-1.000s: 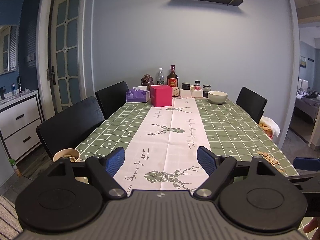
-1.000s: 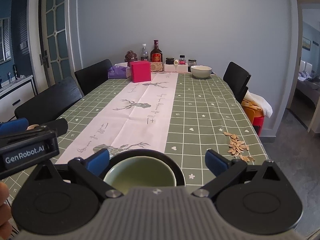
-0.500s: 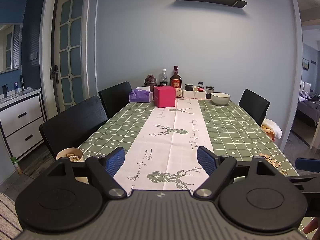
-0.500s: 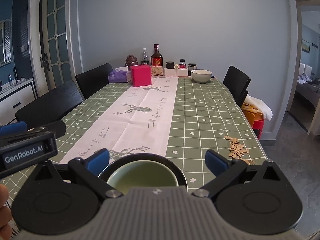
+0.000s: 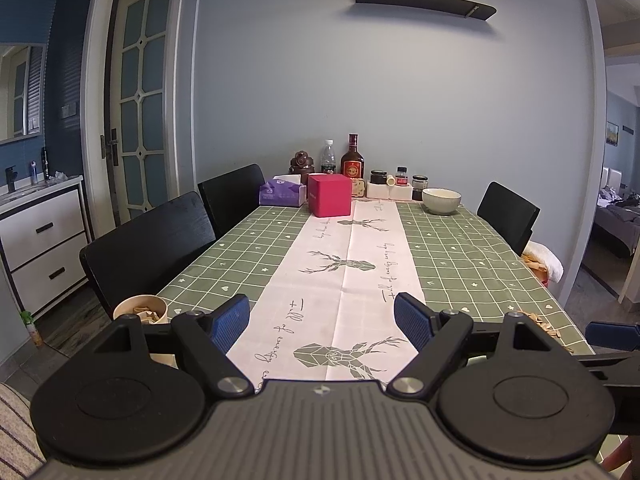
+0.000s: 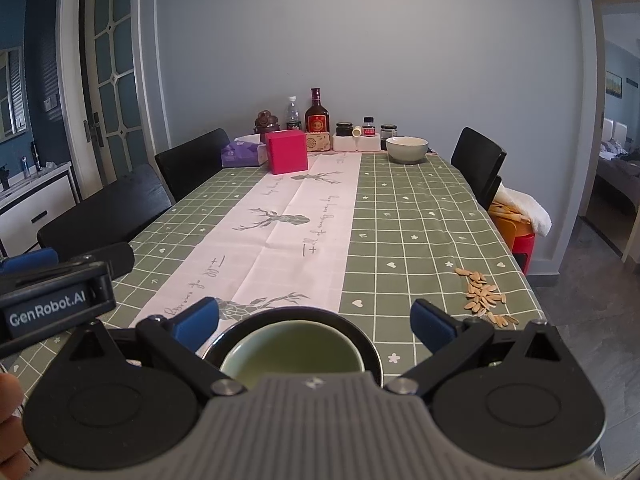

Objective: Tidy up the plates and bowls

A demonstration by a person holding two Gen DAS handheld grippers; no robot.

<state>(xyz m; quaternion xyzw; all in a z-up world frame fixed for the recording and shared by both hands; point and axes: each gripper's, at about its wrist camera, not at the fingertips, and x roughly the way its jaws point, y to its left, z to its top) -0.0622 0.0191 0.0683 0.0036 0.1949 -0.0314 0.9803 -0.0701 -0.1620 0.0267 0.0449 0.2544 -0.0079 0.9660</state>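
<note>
**Grippers spread wide at the near table edge**

Reading "GenRobot.AI" on the left gripper (image 6: 120, 280) is easy; the runner's script is not. Both it and the right gripper (image 6: 316, 322) gape, holding nothing. A green bowl (image 6: 292, 350) sits on a black plate (image 6: 362, 342) at the near edge (partly hidden). Another bowl (image 6: 407, 149) stands at the far end; the table (image 6: 420, 220) between lies open.

**You're in a home dining room**

You're facing a long dining table (image 5: 460, 256) under a green checked cloth, black chairs (image 5: 152, 248) alongside, bottles (image 5: 352, 158) by the wall, and a bedroom (image 5: 616, 216) through the doorway.
</note>
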